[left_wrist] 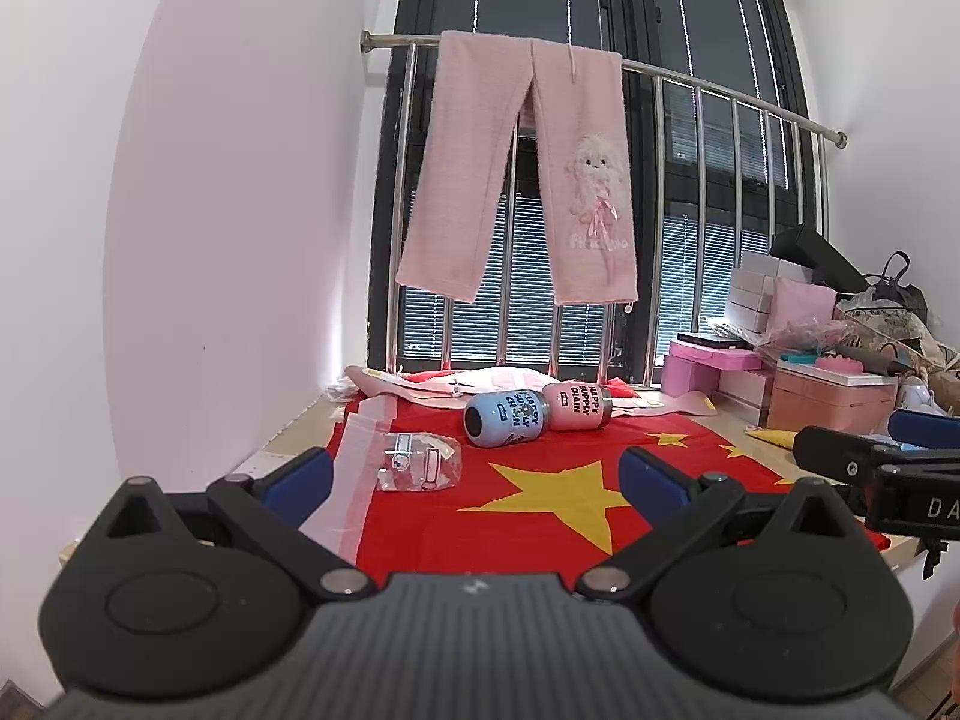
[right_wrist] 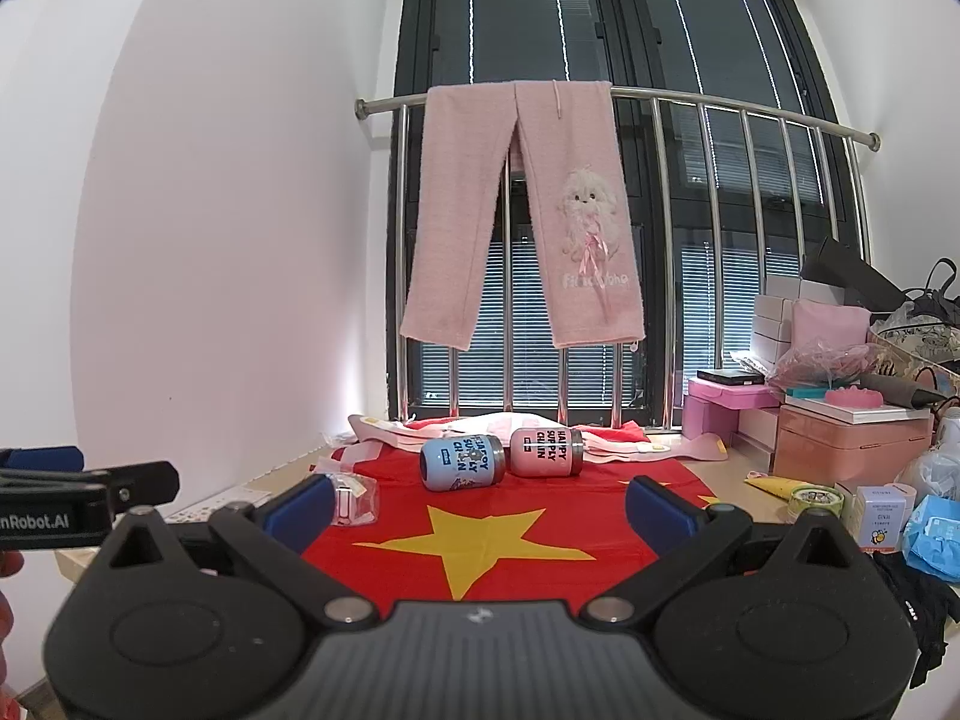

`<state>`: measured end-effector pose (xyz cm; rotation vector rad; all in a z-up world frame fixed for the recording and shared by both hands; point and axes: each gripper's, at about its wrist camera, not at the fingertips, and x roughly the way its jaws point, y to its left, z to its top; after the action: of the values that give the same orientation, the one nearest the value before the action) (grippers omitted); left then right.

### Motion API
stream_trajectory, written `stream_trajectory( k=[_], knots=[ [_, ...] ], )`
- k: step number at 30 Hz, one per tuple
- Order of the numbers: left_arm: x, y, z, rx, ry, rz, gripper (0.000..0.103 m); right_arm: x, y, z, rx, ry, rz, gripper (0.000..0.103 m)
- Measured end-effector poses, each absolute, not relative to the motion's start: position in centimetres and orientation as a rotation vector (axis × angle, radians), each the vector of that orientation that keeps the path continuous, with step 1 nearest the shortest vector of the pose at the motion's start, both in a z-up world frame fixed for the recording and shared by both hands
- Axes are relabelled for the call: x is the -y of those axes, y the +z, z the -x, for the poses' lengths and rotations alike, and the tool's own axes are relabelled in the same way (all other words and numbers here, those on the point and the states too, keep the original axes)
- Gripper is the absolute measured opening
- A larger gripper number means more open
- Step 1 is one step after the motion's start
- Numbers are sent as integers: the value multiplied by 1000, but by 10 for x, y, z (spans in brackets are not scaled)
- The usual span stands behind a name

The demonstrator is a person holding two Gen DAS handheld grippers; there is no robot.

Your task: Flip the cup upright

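A blue cup [left_wrist: 507,418] lies on its side on the red flag cloth [left_wrist: 540,516], its dark mouth facing left. A pink cup [left_wrist: 577,407] lies on its side just right of it, touching or nearly so. Both also show in the right wrist view, the blue cup [right_wrist: 462,461] and the pink cup [right_wrist: 546,451]. My left gripper [left_wrist: 477,477] is open and empty, well short of the cups. My right gripper [right_wrist: 480,501] is open and empty, also short of them. Each gripper shows at the edge of the other's view.
A clear plastic packet [left_wrist: 417,461] lies on the cloth at left. Pink trousers [left_wrist: 522,168] hang from a steel railing [left_wrist: 720,93] before the window. Pink and white boxes [right_wrist: 852,438], bags and small packets crowd the right side. A white wall stands at left.
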<state>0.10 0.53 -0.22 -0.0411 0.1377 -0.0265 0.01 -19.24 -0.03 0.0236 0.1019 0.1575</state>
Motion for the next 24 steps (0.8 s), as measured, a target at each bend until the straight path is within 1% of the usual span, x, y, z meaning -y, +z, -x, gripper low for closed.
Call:
stream_trajectory(
  k=[24],
  knots=[
    [-4, 0, 2, -133, -32, 36, 103, 193, 0, 0, -99, 158, -24, 103]
  ],
)
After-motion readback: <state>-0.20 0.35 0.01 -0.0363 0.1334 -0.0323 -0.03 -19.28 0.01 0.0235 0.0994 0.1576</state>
